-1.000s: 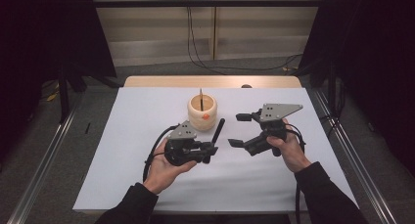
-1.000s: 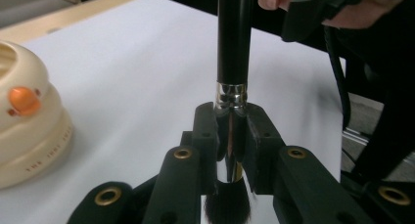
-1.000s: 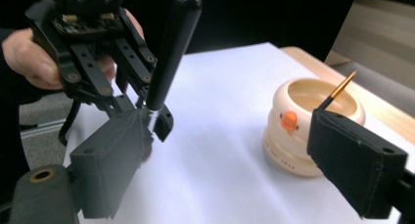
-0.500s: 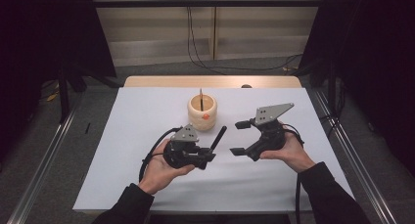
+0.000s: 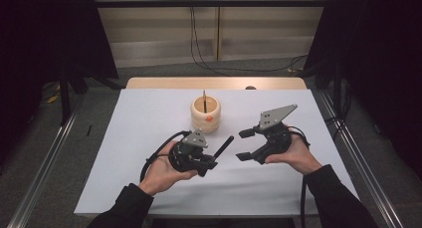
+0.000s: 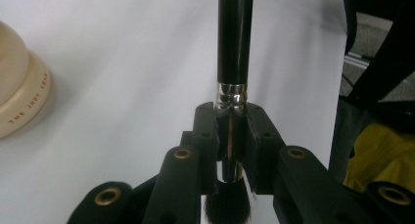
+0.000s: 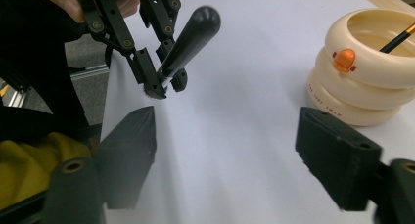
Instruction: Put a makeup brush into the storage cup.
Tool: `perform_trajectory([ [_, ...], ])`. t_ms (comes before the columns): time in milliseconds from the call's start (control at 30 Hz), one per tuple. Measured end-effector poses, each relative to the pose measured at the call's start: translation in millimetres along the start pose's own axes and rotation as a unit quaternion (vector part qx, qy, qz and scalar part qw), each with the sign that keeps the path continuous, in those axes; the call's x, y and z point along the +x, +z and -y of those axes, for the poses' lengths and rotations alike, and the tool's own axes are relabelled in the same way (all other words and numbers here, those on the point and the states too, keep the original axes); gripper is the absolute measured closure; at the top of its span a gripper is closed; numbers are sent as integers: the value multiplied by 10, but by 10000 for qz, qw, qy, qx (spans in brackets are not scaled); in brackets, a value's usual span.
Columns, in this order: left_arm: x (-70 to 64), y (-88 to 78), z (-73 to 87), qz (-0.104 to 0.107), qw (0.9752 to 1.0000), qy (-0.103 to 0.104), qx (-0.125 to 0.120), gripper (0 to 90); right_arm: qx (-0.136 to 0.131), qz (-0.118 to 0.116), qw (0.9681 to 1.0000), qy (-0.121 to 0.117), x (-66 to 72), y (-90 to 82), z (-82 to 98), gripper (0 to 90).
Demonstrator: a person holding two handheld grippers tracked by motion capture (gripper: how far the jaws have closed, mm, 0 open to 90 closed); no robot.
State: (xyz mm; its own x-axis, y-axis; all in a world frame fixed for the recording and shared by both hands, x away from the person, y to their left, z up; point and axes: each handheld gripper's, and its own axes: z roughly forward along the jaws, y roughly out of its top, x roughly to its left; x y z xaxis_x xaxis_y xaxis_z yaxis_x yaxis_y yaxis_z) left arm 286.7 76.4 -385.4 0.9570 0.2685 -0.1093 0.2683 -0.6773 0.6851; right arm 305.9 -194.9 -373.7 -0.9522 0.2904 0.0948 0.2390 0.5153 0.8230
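My left gripper (image 5: 208, 163) is shut on a black-handled brush (image 5: 224, 145), low above the white table's near middle. In the left gripper view the jaws clamp the brush's silver ferrule (image 6: 230, 94); the handle (image 6: 235, 38) points away and dark bristles (image 6: 226, 207) show behind the jaws. My right gripper (image 5: 243, 145) hangs open just right of the handle's tip, holding nothing. The right gripper view shows the brush (image 7: 191, 35) in the left gripper (image 7: 161, 84), beyond my own spread right gripper (image 7: 230, 150). A cream ringed holder (image 5: 205, 116) with an orange knob (image 7: 345, 59) stands behind, a thin brush (image 5: 204, 99) upright in it.
White cloth covers the table (image 5: 144, 123), and a wooden strip (image 5: 214, 83) runs along its far edge. Metal rails (image 5: 45, 163) flank the table on the floor at both sides. Cables (image 5: 199, 44) hang at the back wall.
The right gripper has come a little nearer the person, still open. The left gripper has shifted slightly, and its brush handle now leans more to the right.
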Motion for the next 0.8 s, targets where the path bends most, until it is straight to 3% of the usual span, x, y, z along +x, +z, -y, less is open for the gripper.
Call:
perform_trajectory([
  [200,-44,96,13,45,9996,76,282,779,334,-296,9990,-31,8,39,21,312],
  [400,-49,118,29,67,9994,25,331,778,528,-456,9975,-116,23,61,32,395],
  [633,-80,122,-2,15,9979,127,633,779,737,-442,9961,-213,51,92,32,409],
  [733,-91,148,-20,64,9960,271,844,779,873,-503,9946,-249,71,112,23,427],
  [800,-108,170,-25,72,9963,218,826,779,1039,-510,9928,-320,84,123,11,447],
])
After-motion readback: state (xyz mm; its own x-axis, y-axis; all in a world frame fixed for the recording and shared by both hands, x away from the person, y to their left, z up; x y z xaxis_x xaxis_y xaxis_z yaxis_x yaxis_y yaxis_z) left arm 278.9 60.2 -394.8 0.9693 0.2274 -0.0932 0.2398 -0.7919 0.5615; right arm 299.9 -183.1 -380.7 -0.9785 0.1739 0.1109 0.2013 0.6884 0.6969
